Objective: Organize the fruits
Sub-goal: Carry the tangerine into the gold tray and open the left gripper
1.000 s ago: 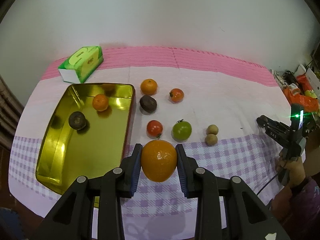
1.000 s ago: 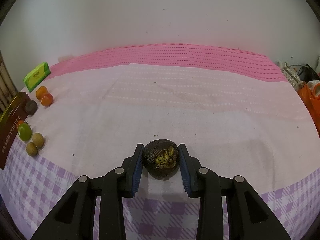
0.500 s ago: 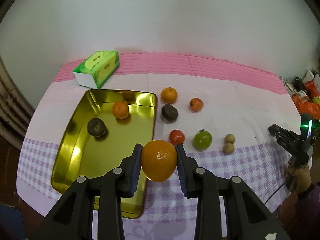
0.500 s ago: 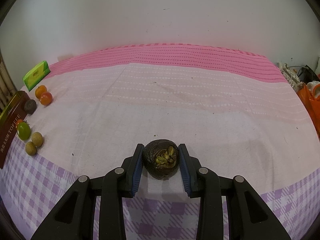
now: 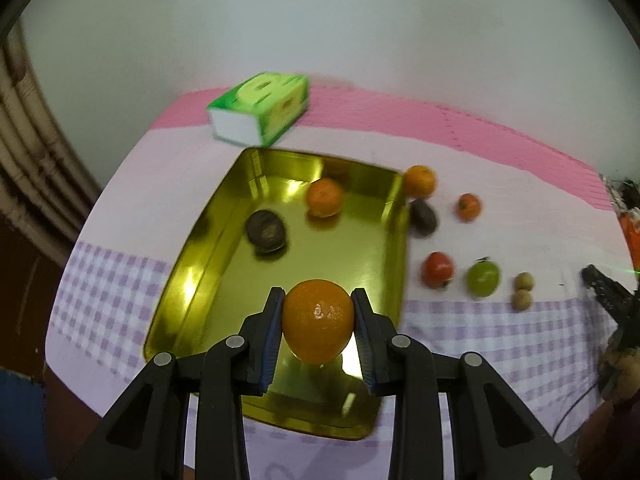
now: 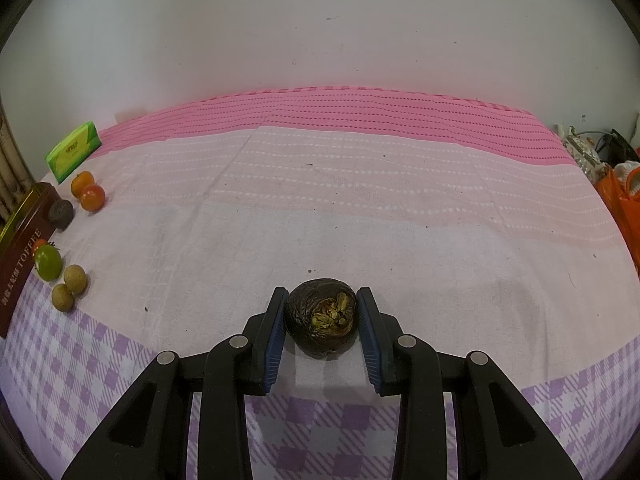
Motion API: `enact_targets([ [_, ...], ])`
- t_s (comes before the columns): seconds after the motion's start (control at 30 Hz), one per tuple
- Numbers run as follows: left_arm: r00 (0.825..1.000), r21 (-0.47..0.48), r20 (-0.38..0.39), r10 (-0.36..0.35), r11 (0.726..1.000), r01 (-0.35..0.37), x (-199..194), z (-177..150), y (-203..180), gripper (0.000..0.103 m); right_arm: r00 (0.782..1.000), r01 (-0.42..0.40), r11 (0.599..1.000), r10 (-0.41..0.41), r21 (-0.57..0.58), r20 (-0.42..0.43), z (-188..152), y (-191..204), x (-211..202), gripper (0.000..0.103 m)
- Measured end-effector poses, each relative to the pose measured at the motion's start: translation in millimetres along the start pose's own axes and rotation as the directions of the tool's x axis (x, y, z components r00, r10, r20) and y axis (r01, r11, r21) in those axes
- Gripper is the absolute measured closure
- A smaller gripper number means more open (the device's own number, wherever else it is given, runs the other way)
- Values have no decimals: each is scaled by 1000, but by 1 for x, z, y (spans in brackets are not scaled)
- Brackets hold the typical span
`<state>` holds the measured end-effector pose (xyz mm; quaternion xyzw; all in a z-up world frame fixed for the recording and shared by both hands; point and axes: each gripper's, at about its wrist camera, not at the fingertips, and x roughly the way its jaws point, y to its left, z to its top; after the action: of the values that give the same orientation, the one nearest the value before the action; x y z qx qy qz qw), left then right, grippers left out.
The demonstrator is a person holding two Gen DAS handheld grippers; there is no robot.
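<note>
The left gripper is clamped on an orange, both blue pads pressed against its sides. It hangs above the near end of the gold tray, so the drop spot lies straight below the jaws. No sideways travel seems needed, only a descent. The orange is round with no long axis, so the wrist angle should not matter.

Inside the tray, farther away, sit 1 small orange and 1 dark wrinkled fruit, both well apart from the near end. A release here would likely land on bare metal, though the fruit may roll.

The right gripper grips a dark fruit with a split top over the cloth. It is well to the right of the tray, whose brown side shows only at the far left of that view. The left hand is clearly the nearer one.

Loose fruit lies right of the tray: another orange, a dark fruit, 2 red ones, a green one and 2 small brown ones. A green tissue box stands beyond the tray.
</note>
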<state>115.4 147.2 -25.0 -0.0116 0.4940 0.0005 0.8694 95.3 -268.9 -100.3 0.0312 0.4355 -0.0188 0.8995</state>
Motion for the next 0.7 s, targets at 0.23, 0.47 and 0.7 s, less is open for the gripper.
enact_targets([
  [0.23, 998, -75, -45, 44, 996, -48, 25, -7, 34, 73, 1000, 1, 1000, -1, -1, 0, 0, -1, 0, 68],
  [0.47, 995, -66, -59, 80, 994, -84, 39, -12, 39, 73, 1000, 2, 1000, -2, -4, 0, 1, -1, 0, 68],
  [0.7, 992, -53, -66, 105, 993, -108, 48, -15, 41, 73, 1000, 3, 1000, -3, -7, 0, 1, -1, 0, 68],
])
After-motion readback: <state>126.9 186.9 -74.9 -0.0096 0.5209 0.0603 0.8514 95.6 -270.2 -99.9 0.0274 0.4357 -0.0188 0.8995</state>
